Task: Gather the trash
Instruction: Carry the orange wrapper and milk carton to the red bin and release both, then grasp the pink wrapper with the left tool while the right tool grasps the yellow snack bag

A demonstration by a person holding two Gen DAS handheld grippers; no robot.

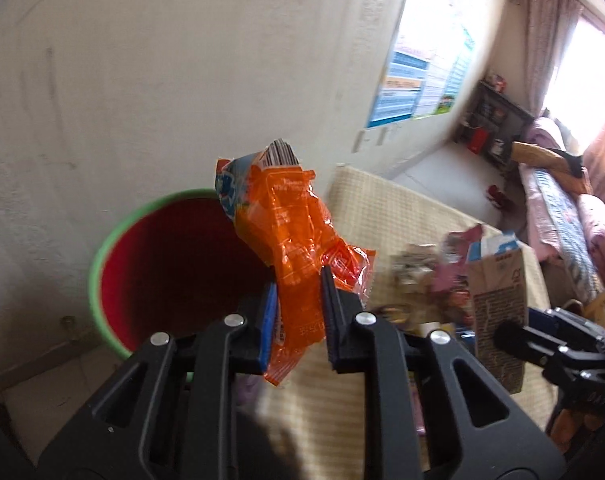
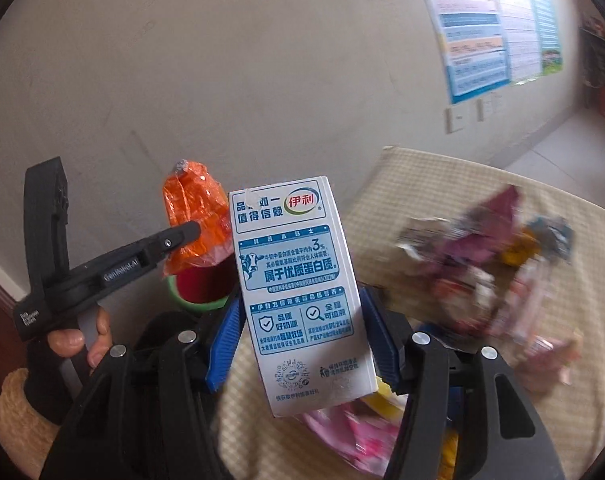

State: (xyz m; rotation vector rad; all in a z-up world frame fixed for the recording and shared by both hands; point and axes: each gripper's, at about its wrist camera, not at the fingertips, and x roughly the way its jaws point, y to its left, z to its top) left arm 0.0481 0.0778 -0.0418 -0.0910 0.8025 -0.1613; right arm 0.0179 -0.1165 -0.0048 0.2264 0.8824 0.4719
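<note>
A: How far along is the trash collecting?

B: Partway at best, I'd judge. The left gripper [image 1: 298, 312] has its fingers clamped tight on a crumpled orange plastic snack wrapper [image 1: 290, 232], which it holds up in the air just beside the round red bin with a green rim [image 1: 102, 248]. The bin stands on the floor against the pale wall, at the end of the bench.

A: And the other hand?

B: The right gripper [image 2: 298, 336] has its blue-padded fingers about half open, pressed on either side of a white and blue milk carton [image 2: 298, 280]. The carton stands upright in the grip, lifted clear of the bench.

A: So neither piece is in the bin yet?

B: No. Both are held in the air. In the right wrist view the wrapper hangs right over the bin's mouth, so that one looks close to being dropped. The carton is a little further back, over the bench edge.

A: Anything in the bin already?

B: Its inside is dark; I cannot tell.

A: What is left?

B: Quite a lot. A heap of mixed wrappers and packets [image 2: 498, 264], pink, white and yellow, lies on the bench with its cream checked cloth [image 2: 442, 184]. It is blurred, so I cannot count the pieces.
</note>
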